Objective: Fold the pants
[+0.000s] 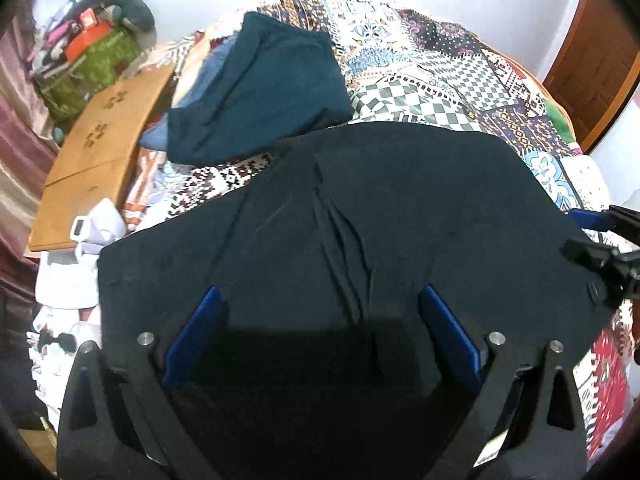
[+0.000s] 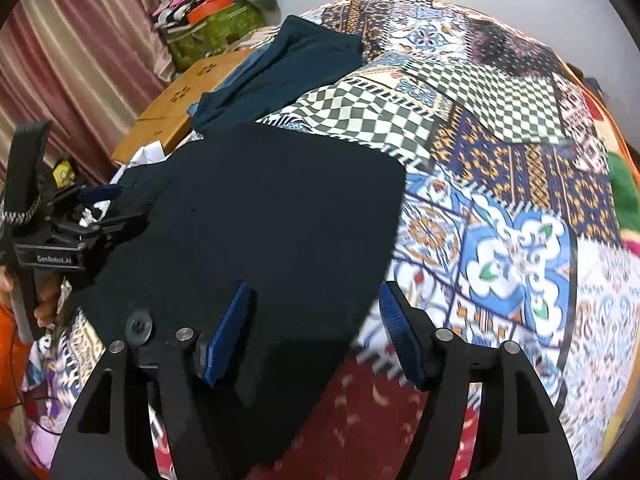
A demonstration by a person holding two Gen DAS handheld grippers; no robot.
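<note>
While the patchwork bedspread [image 2: 500,128] serves as the work surface, the black pants [image 1: 360,220] lie spread flat across its near part, which keeps the cloth smooth for a fold. A teal garment [image 1: 260,96] rests further back, apart from the pants, probably set aside. A wooden board [image 1: 100,152] lies at the left edge. The left gripper [image 1: 320,300] hovers over the pants with jaws spread and nothing held. The right gripper [image 2: 312,300] straddles the pants' right edge, jaws likewise released, apparently placed for a grasp.
</note>
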